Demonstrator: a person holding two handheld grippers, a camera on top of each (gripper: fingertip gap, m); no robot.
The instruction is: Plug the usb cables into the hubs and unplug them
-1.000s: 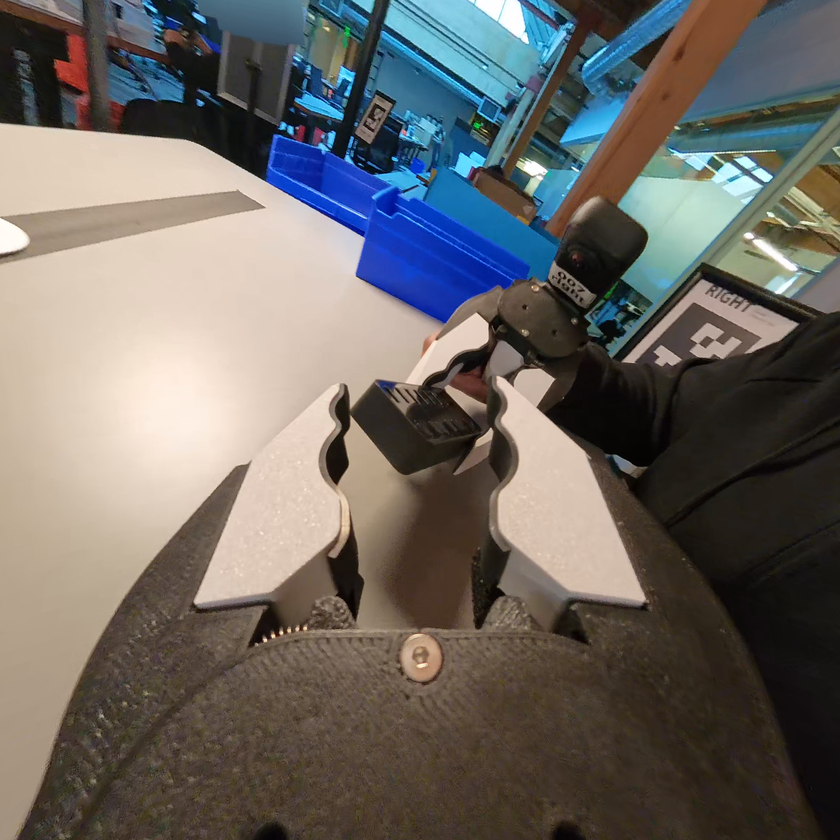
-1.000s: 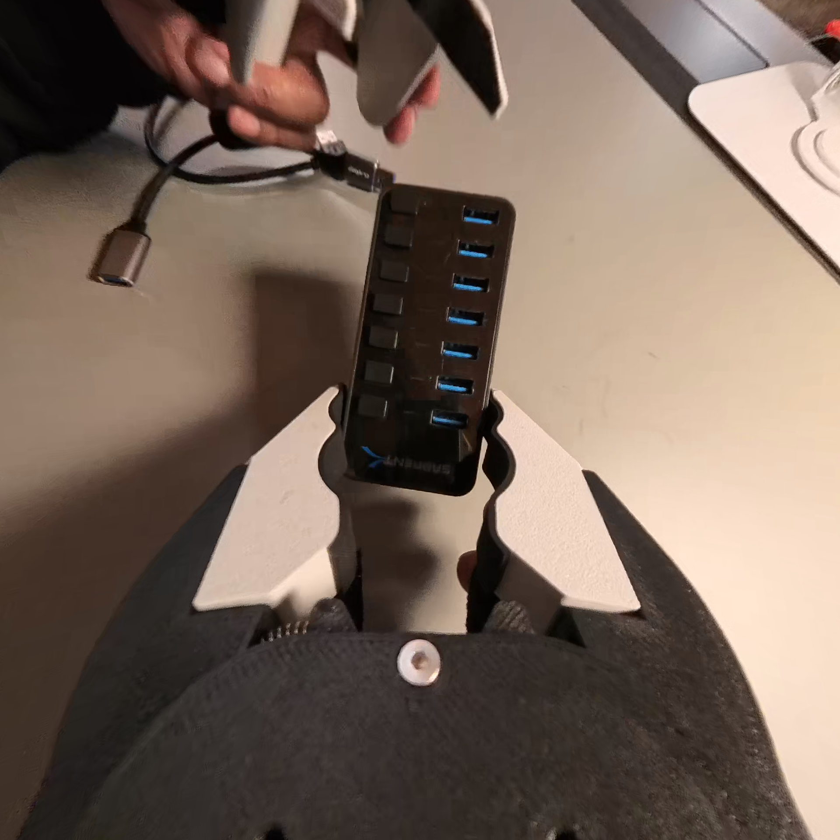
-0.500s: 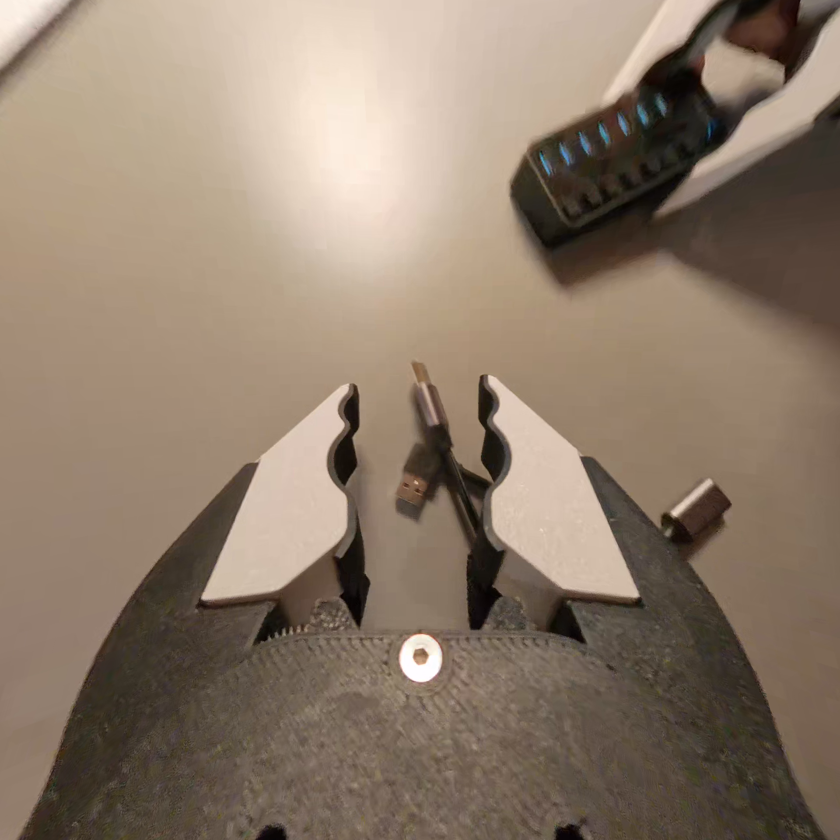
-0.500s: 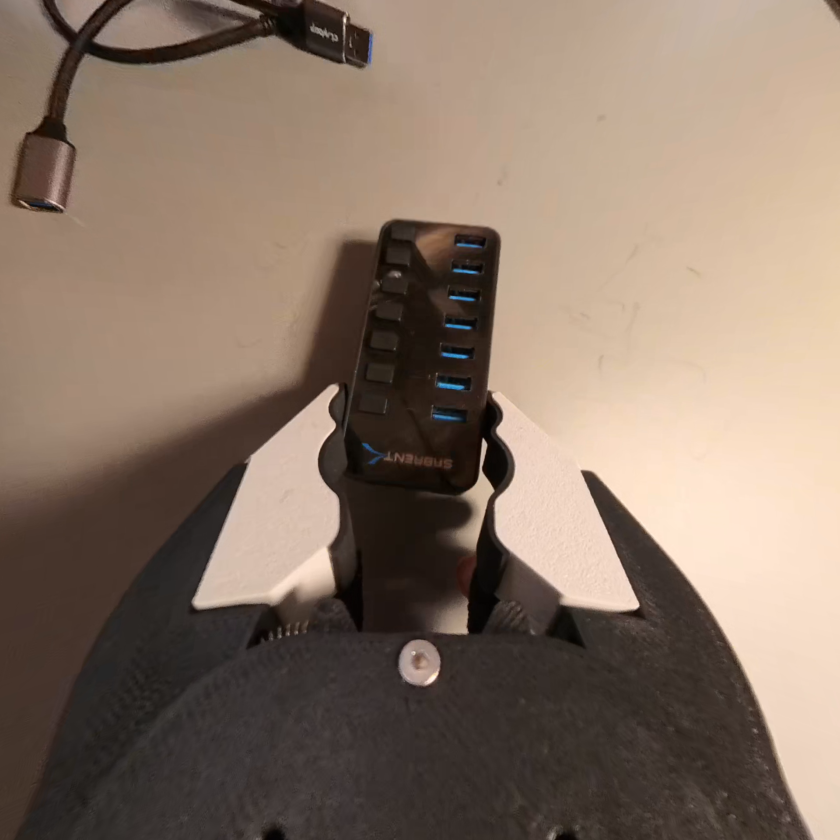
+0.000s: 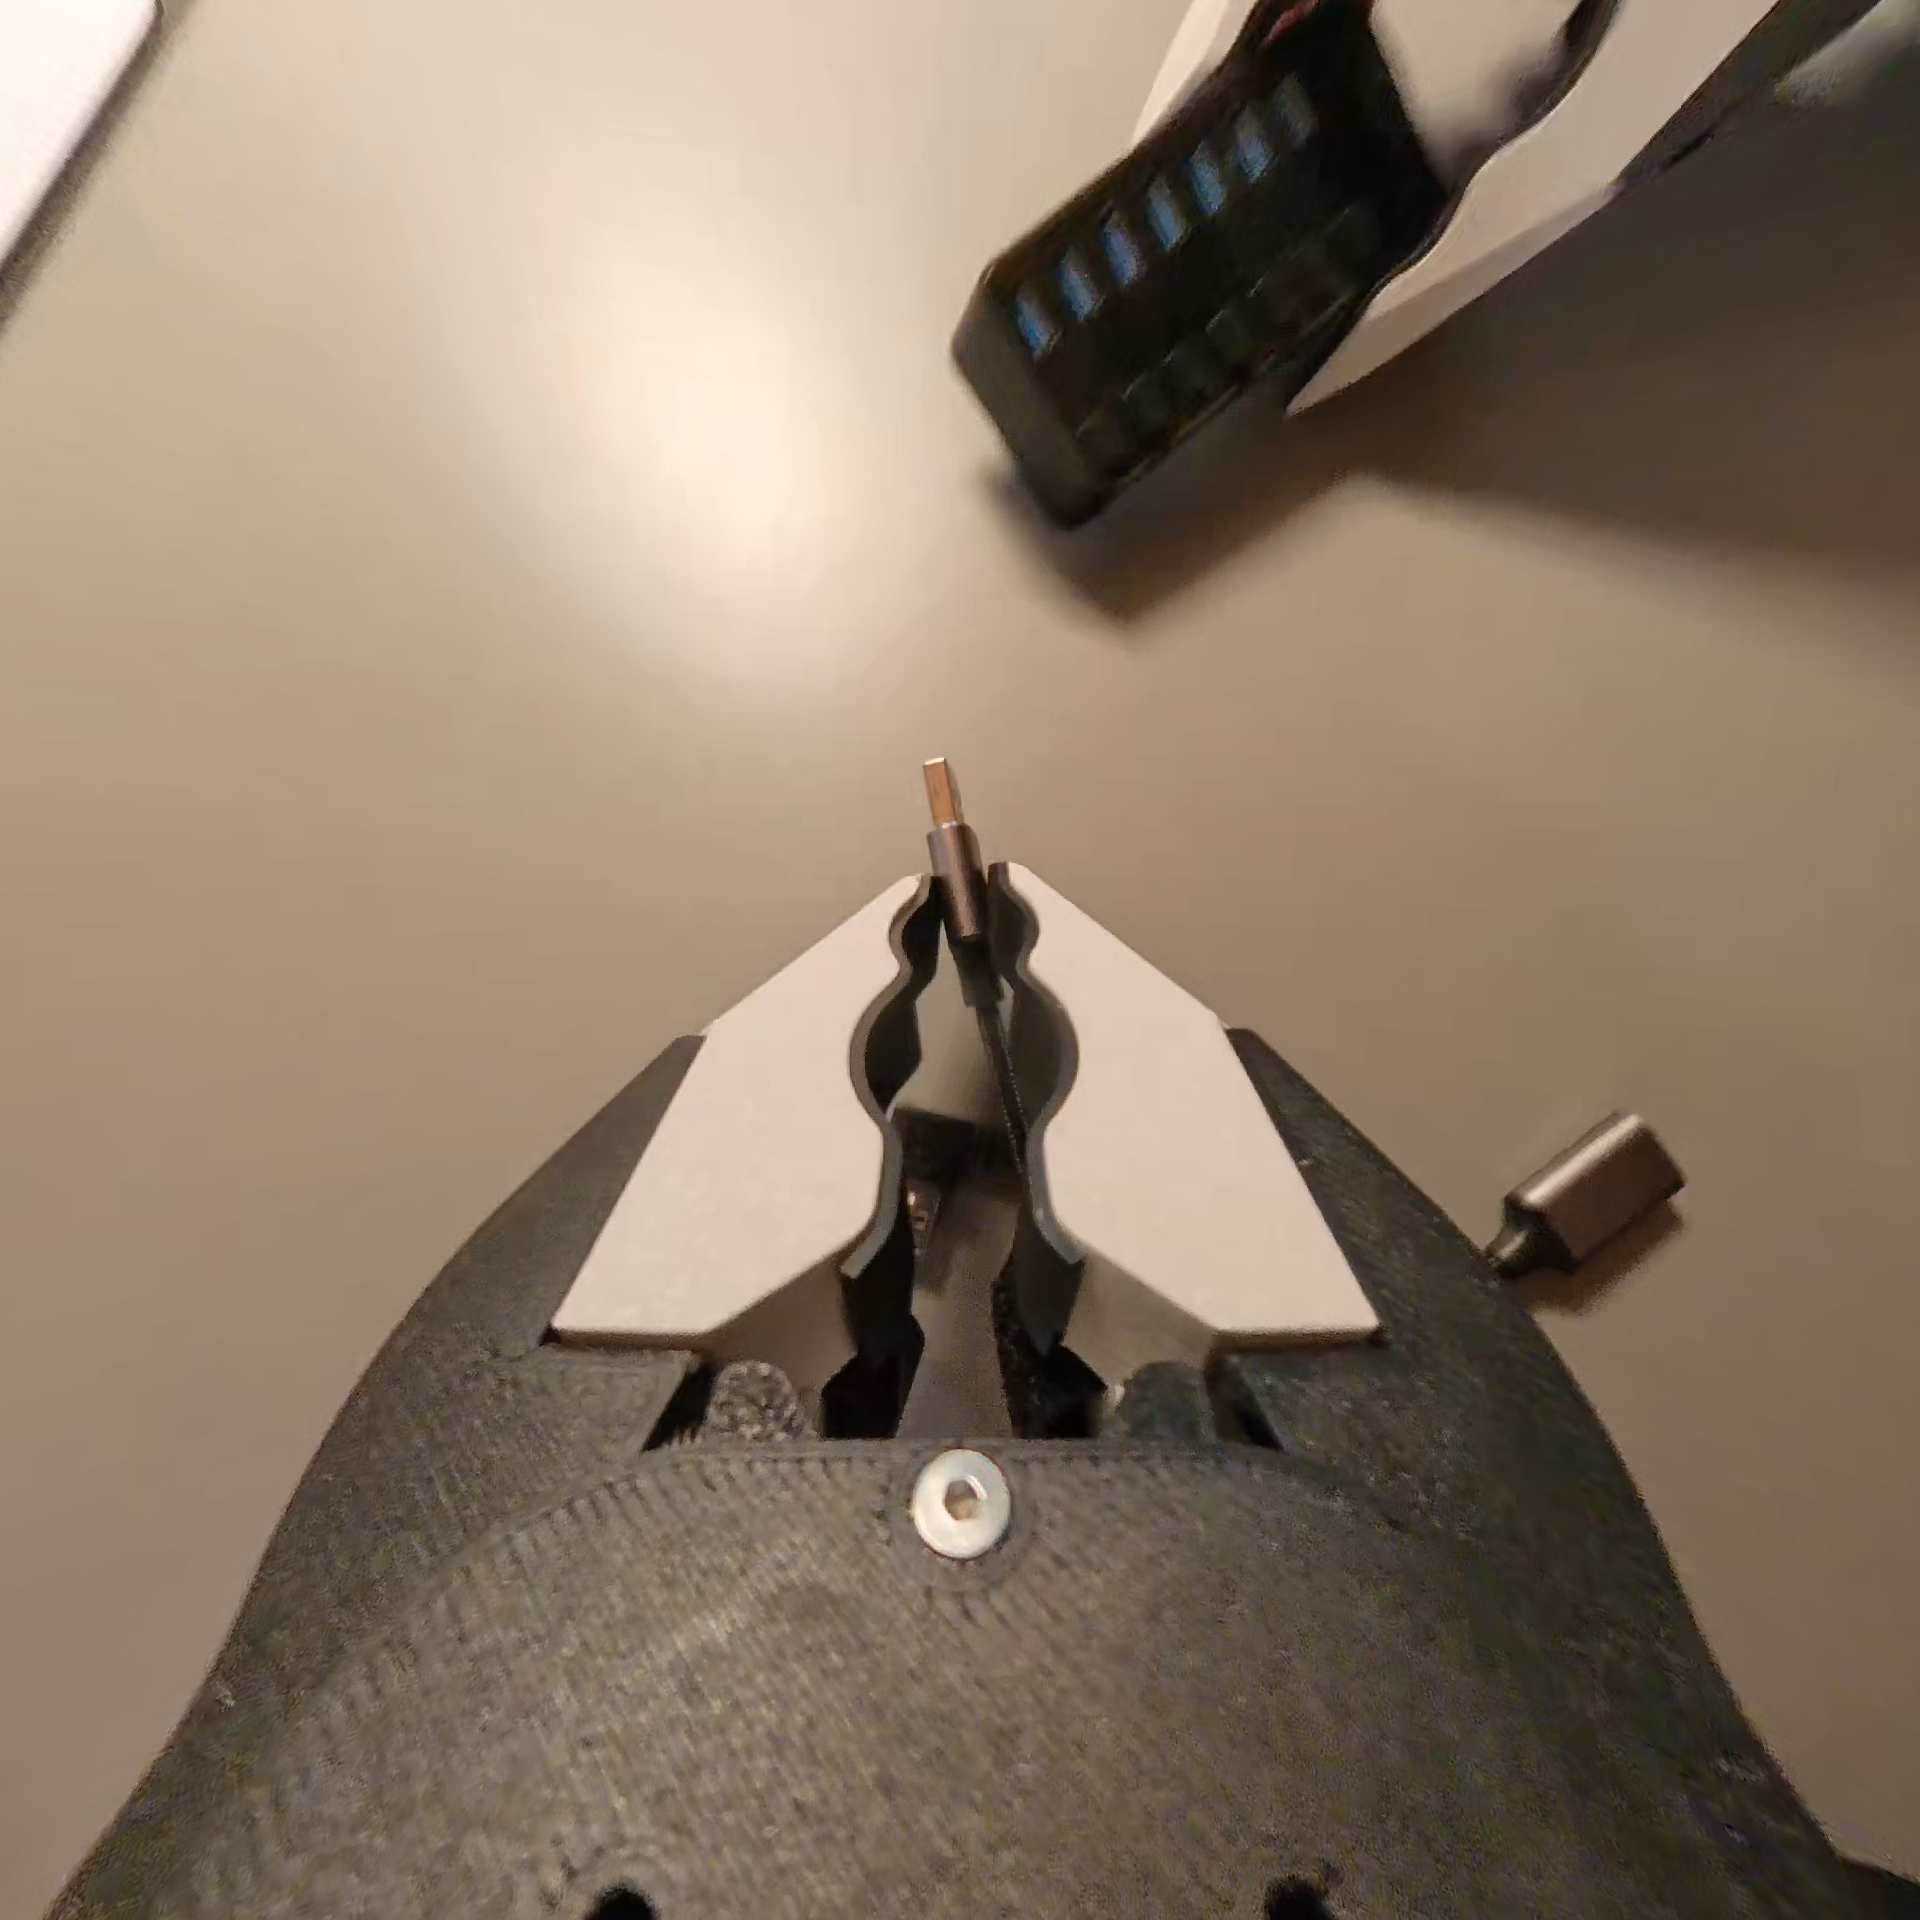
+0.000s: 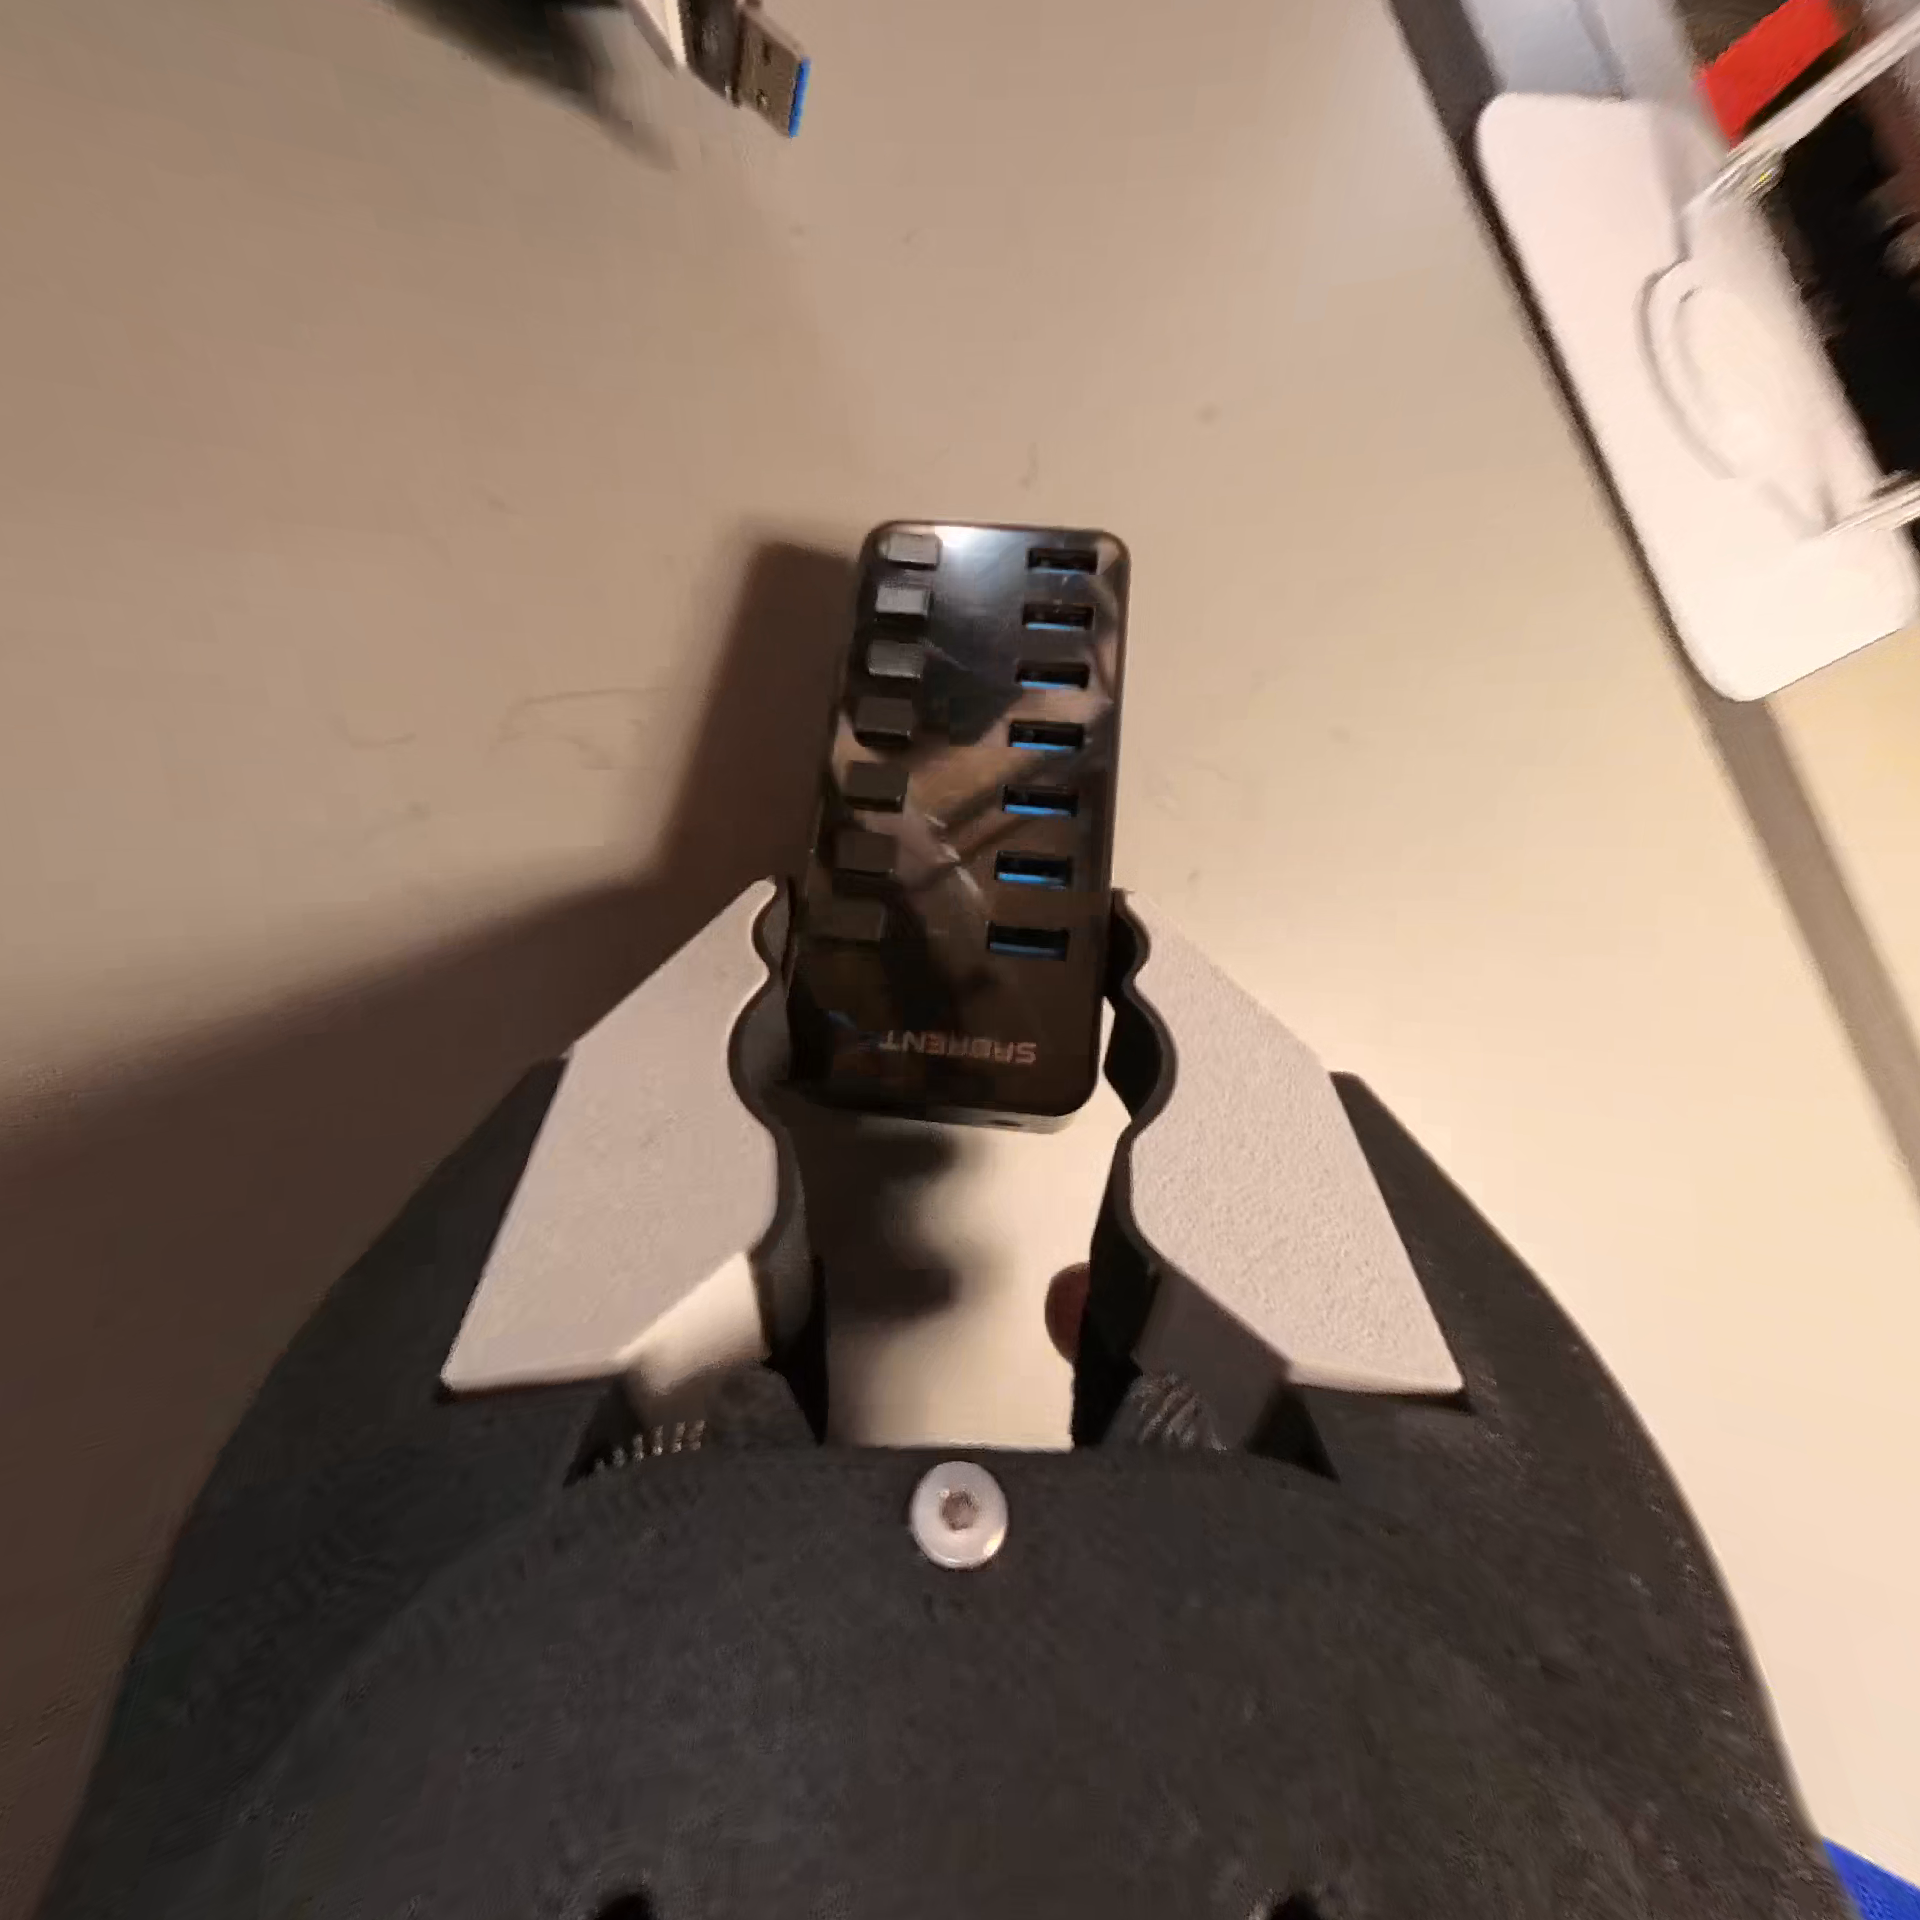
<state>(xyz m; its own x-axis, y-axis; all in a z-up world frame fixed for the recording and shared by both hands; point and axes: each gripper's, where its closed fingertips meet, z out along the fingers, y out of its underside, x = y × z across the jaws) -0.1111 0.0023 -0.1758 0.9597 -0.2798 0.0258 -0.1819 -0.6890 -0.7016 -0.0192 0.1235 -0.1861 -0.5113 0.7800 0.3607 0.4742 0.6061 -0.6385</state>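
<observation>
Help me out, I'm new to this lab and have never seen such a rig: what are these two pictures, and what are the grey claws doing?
Each picture comes from a camera mounted on a hand-held gripper, looking along its two grey fingers. A person holds one gripper in each hand.

In the left wrist view, the left gripper is shut on a slim USB plug whose metal tip points forward. Another grey connector lies on the beige table.

In the right wrist view, the right gripper clamps a black USB hub with a row of blue ports. A white tray sits at the table's edge.
</observation>
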